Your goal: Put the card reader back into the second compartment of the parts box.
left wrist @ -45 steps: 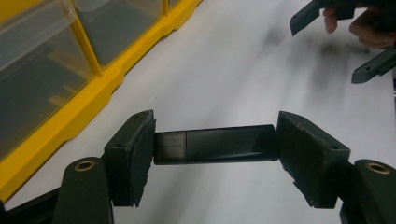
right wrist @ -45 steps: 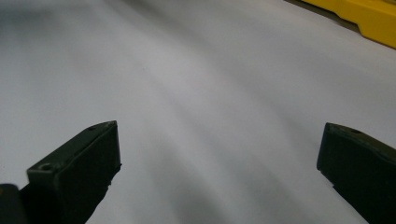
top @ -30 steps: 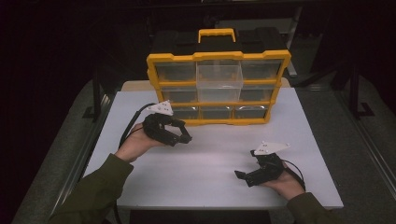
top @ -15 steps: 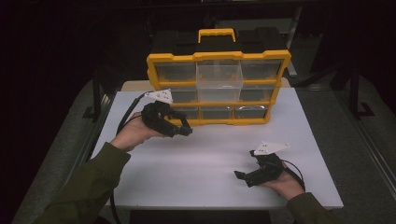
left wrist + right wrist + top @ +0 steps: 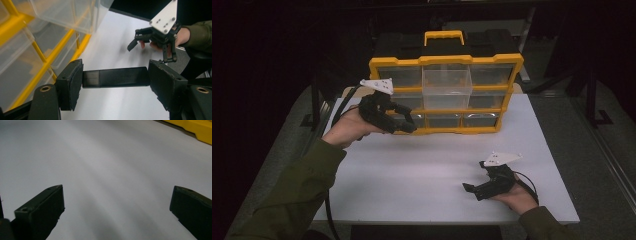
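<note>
Step in hand, by judgement: carrying a small black bar (image 5: 115, 78) toward the yellow drawer organiser (image 5: 447, 95). Left gripper (image 5: 404, 122) clamped on the bar's two ends, raised at 10 o'clock of the white surface (image 5: 412, 170), just before the organiser's lower-left drawers (image 5: 30, 57). Right gripper (image 5: 472, 189) at 5 o'clock, low over the surface, jaws wide apart with nothing between them.

Next move likely calls for opening a drawer; right gripper free for that.

Open room: bare surface between both grippers. Organiser front close at 12 o'clock; near surface edge just behind the right hand (image 5: 514, 197).
</note>
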